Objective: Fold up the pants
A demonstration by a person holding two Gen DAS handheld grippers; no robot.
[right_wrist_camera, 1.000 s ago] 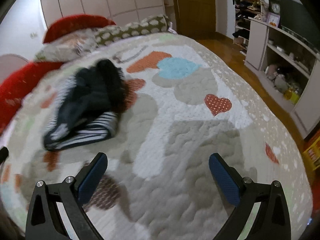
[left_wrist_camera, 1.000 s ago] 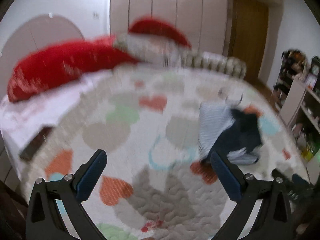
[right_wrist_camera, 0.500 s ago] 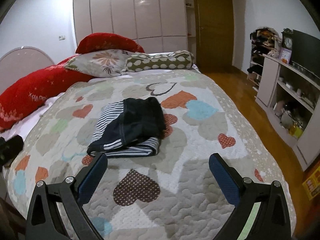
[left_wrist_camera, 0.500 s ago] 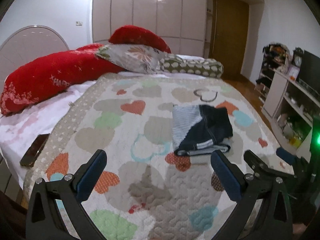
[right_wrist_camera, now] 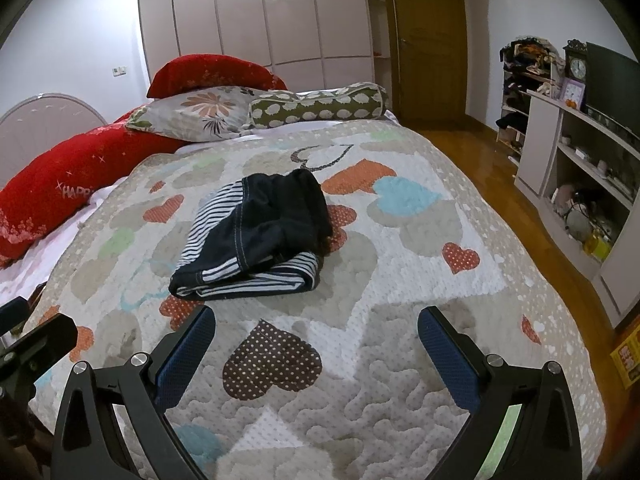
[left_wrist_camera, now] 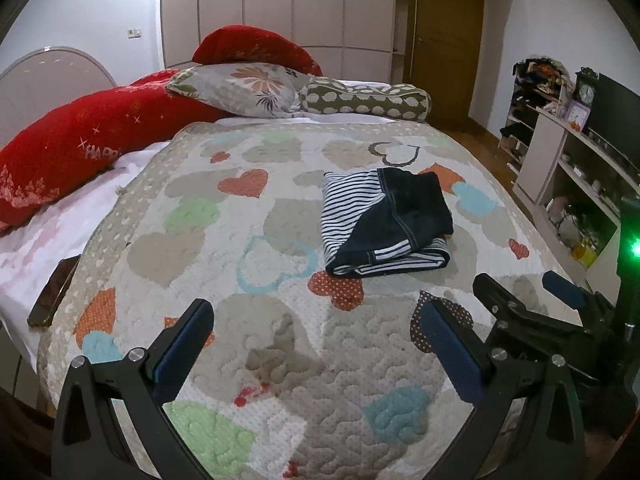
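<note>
The pants (left_wrist_camera: 384, 224) are dark navy with a black-and-white striped lining. They lie in a compact folded bundle on the heart-patterned quilt (left_wrist_camera: 260, 240), right of centre in the left wrist view and centre-left in the right wrist view (right_wrist_camera: 256, 232). My left gripper (left_wrist_camera: 316, 340) is open and empty, held over the near end of the bed, well short of the pants. My right gripper (right_wrist_camera: 316, 344) is open and empty, also short of the pants. The right gripper also shows at the right edge of the left wrist view (left_wrist_camera: 528, 300).
Red pillows (left_wrist_camera: 92, 140), a floral pillow (left_wrist_camera: 240, 88) and a spotted bolster (left_wrist_camera: 368, 100) lie at the head of the bed. A phone (left_wrist_camera: 54, 292) lies on the left bed edge. Shelves (right_wrist_camera: 580, 168) and wooden floor (right_wrist_camera: 492, 176) are to the right.
Both grippers have pulled back and risen from the bed, so the view steadied and widened. The pants stay folded where they lie. Both grippers stay open.
</note>
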